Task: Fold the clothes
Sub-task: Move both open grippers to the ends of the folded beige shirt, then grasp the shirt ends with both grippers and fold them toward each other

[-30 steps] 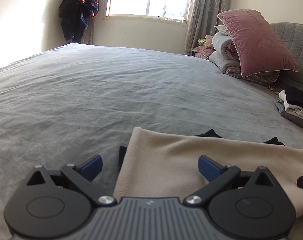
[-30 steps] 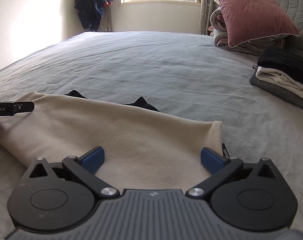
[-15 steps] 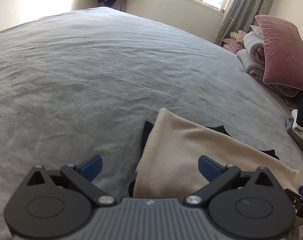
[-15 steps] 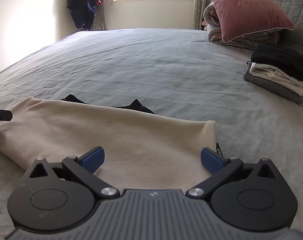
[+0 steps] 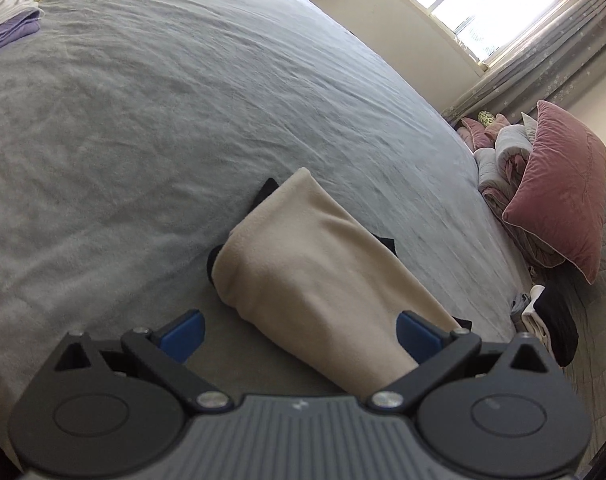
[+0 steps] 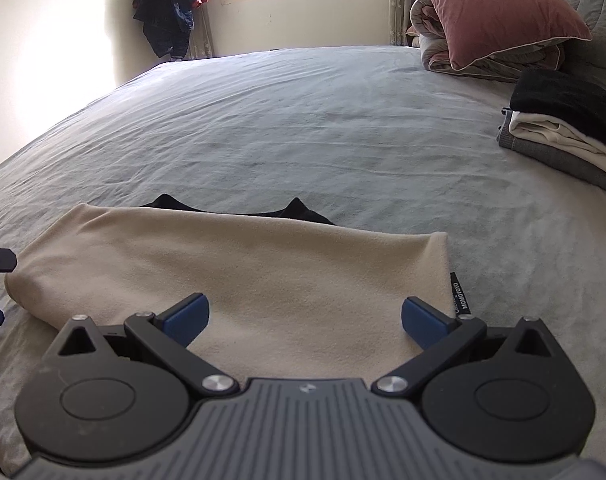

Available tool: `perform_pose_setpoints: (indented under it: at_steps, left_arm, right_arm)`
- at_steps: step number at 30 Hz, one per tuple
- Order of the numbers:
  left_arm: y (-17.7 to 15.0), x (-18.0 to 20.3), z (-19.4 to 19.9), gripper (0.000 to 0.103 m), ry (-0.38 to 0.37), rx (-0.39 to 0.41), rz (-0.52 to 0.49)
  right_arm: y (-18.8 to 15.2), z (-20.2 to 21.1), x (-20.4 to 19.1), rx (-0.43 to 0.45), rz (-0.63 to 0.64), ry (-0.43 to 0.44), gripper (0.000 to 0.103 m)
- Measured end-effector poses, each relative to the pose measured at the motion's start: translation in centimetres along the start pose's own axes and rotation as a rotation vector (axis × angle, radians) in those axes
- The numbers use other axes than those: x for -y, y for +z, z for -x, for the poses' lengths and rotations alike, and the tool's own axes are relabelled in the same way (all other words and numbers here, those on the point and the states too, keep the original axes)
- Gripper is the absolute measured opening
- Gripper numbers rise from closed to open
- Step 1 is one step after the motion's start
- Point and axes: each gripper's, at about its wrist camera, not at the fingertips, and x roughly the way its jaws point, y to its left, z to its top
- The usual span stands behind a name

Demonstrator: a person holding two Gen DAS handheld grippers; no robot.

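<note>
Spread wide over a folded beige garment (image 6: 239, 276) near the front edge of a grey bed (image 6: 343, 128): left gripper (image 5: 299, 330) and right gripper (image 6: 305, 314), bare cover beyond.

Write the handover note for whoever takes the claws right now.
Left claw: open, empty, over the left end of the beige garment.
Right claw: open, empty, over the same garment's right half.
Garment lies folded into a long strip on the bed, black fabric peeking out at its far edge.
Done: a folded stack sits by the pillow.
Left: probably fold the strip shorter, then add it to the stack.
</note>
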Motion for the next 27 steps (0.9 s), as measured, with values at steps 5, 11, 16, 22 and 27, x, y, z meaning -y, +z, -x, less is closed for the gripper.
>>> perform_pose_setpoints:
  at_steps: [5, 11, 16, 22, 27]
  left_arm:
    - [-0.6, -0.4, -1.4, 0.102, 0.009, 0.008, 0.109]
    - [-1.8, -0.2, -2.5, 0.099, 0.015, 0.113, 0.184]
    - [-3.2, 0.4, -2.4, 0.081, 0.066, 0.229, 0.253]
    - [-3.8, 0.8, -3.0, 0.046, 0.136, 0.301, 0.298]
    - [-4.0, 0.9, -3.0, 0.026, 0.108, 0.328, 0.278]
  right_arm:
    - [0.5, 0.1, -0.4, -0.027, -0.058, 0.086, 0.088]
    - [0.8, -0.7, -0.7, -0.061, -0.118, 0.155, 0.048]
    - [1.3, -0.9, -1.2, -0.038, -0.167, 0.232, 0.019]
    - [1.7, -1.6, -2.3, -0.021, -0.182, 0.312, 0.018]
    - [1.6, -3.4, -3.1, -0.056, -0.186, 0.308, 0.017]
